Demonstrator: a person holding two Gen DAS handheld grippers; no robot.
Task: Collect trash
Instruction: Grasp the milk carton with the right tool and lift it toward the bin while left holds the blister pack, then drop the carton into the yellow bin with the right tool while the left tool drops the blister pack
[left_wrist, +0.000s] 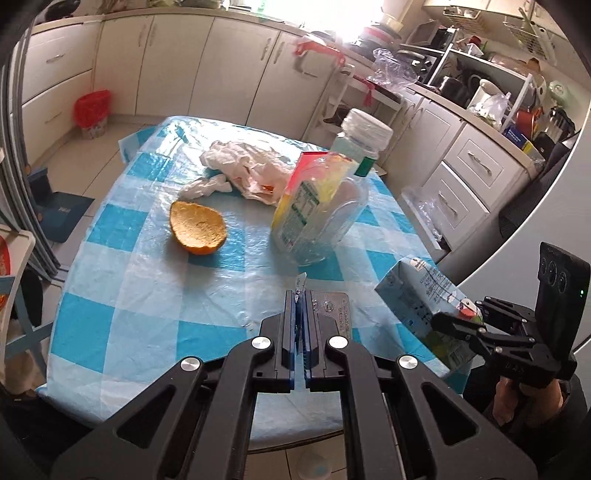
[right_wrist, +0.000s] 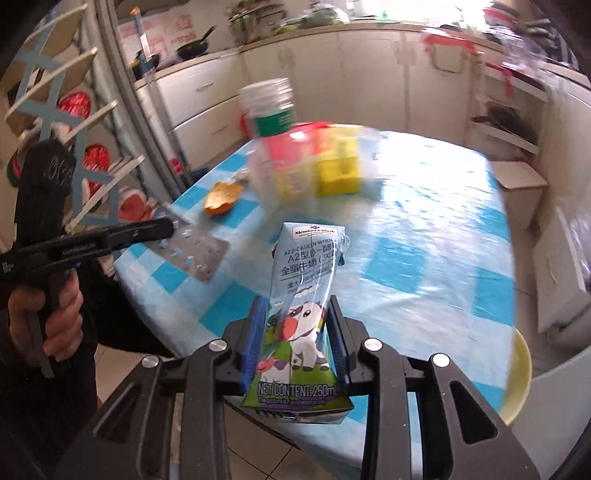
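At the bottom centre of the right wrist view, a milk carton (right_wrist: 303, 325) is clamped upright between the jaws of the right gripper (right_wrist: 297, 332), above the near edge of the checked table (right_wrist: 424, 258). The left gripper (left_wrist: 300, 325) is closed almost fully on a flat silver blister pack (left_wrist: 330, 306), seen at the middle left of the right view. An orange peel (left_wrist: 197, 229) and a clear plastic bottle (left_wrist: 325, 199) lie further back on the table.

Checked tablecloth (left_wrist: 129, 280); white cabinets (left_wrist: 177, 55); red-lined bin (left_wrist: 92, 110).

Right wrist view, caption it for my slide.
Right gripper clamps a crumpled blue milk carton above the blue-checked table.
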